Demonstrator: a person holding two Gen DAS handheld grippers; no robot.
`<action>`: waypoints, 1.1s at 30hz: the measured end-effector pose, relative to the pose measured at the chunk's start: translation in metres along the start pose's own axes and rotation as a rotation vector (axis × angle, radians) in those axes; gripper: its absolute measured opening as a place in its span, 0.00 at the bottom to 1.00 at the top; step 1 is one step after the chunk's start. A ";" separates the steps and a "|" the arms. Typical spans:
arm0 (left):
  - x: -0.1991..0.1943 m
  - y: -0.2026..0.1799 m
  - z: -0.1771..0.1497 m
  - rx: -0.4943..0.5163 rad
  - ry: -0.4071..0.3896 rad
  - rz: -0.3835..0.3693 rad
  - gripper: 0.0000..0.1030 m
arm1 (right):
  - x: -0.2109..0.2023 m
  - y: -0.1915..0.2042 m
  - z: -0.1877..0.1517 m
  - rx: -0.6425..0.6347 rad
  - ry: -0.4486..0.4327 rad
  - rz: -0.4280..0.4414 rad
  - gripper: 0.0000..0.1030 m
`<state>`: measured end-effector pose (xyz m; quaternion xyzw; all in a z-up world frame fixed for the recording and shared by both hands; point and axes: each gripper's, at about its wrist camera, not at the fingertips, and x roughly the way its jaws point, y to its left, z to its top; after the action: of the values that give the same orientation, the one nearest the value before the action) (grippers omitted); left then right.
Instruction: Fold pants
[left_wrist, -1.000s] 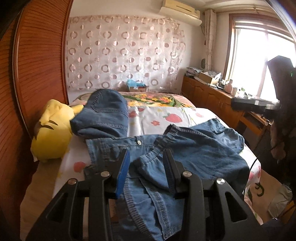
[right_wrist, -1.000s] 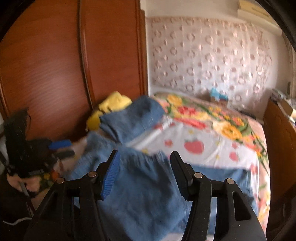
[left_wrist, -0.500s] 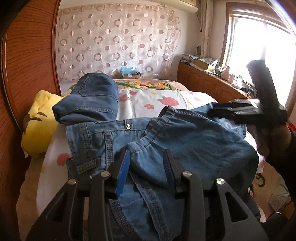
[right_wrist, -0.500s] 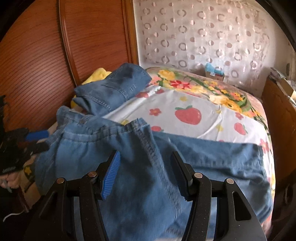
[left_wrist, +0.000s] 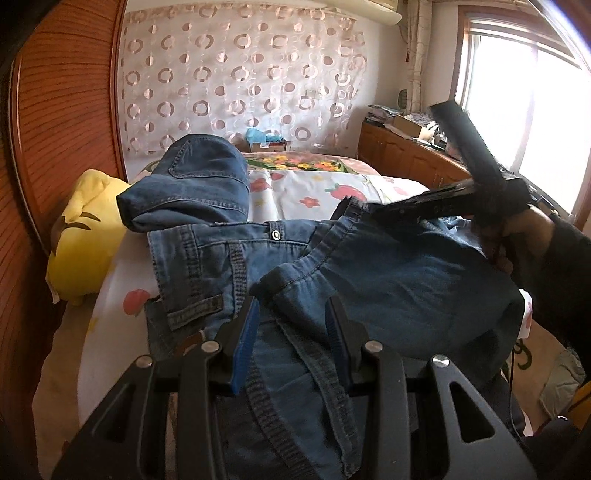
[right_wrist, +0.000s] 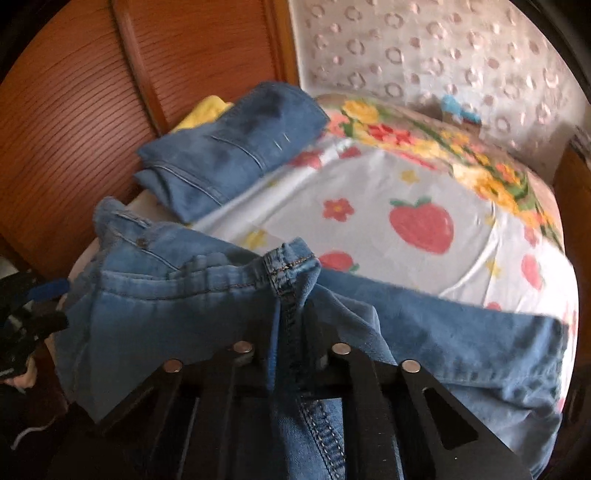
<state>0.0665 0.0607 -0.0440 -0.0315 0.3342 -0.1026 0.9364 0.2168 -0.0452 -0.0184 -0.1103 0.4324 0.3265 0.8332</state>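
Blue denim pants (left_wrist: 388, 273) lie crumpled at the near end of the bed, waistband with a metal button (left_wrist: 275, 233) facing up. My left gripper (left_wrist: 291, 314) is open, its jaws straddling a waistband fold without pinching it. My right gripper (right_wrist: 291, 317) is shut on the pants' waistband seam (right_wrist: 286, 273), the cloth bunched between the jaws; it also shows in the left wrist view (left_wrist: 424, 210) at the waistband's far right. One leg (right_wrist: 461, 332) stretches right across the bed.
A second, folded pair of jeans (left_wrist: 192, 188) rests on a yellow plush toy (left_wrist: 79, 240) by the wooden headboard (left_wrist: 55, 122). The strawberry-print sheet (right_wrist: 406, 206) covers the bed. A wooden cabinet (left_wrist: 406, 158) stands along the window wall.
My right gripper has come down onto the waistband and closed on it. My left gripper has moved slightly closer to the waistband and stays open.
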 end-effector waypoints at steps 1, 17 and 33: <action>0.000 0.002 0.000 -0.004 0.000 0.001 0.34 | -0.010 0.003 0.002 -0.007 -0.026 0.003 0.03; -0.030 0.010 0.013 -0.027 -0.079 0.022 0.34 | -0.184 0.022 0.068 -0.015 -0.471 -0.187 0.01; -0.056 0.033 0.013 -0.054 -0.116 0.054 0.34 | -0.130 0.103 0.058 -0.153 -0.342 -0.077 0.00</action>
<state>0.0381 0.1051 -0.0035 -0.0537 0.2828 -0.0661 0.9554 0.1345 0.0020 0.1301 -0.1325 0.2537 0.3403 0.8957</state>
